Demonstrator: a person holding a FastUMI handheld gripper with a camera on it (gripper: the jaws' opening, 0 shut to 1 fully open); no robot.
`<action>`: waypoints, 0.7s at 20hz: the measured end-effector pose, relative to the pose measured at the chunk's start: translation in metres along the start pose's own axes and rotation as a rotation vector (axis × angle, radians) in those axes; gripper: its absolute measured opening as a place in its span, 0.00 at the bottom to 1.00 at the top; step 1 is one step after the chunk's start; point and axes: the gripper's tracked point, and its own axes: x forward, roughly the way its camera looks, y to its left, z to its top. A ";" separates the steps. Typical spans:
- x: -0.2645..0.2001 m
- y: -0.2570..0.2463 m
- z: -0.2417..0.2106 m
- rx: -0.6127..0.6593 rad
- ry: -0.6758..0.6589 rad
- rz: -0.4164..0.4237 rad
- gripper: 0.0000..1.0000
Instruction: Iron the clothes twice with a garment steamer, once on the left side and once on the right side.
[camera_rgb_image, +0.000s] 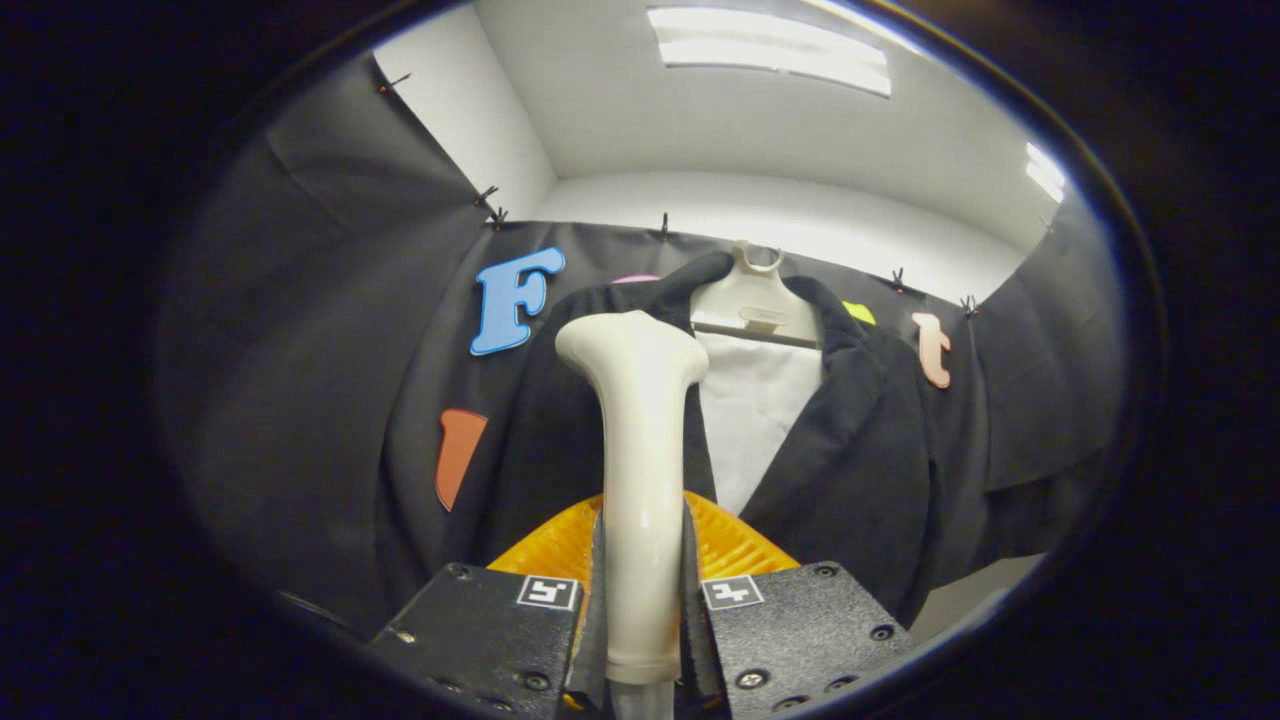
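Note:
A cream-white garment steamer (640, 470) stands upright between my fingers, and my gripper (641, 590) is shut on its handle. Its flared head points up and away, toward the left front of a black jacket (860, 450). The jacket hangs open on a white hanger (752, 300) against the dark booth wall, just beyond the steamer. A white panel (755, 410) shows between its lapels. The steamer head sits in front of the jacket's left lapel and shoulder; I cannot tell whether it touches the cloth.
Black cloth walls (330, 330) close in on the left, back and right. A white ceiling with light panels (770, 50) is overhead. A pale surface (970, 590) shows low on the right below the jacket's hem.

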 end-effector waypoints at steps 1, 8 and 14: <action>-0.004 0.000 -0.005 -0.002 0.010 0.001 0.32; -0.030 -0.002 -0.034 -0.018 0.079 -0.001 0.32; -0.055 -0.004 -0.060 -0.022 0.148 -0.015 0.32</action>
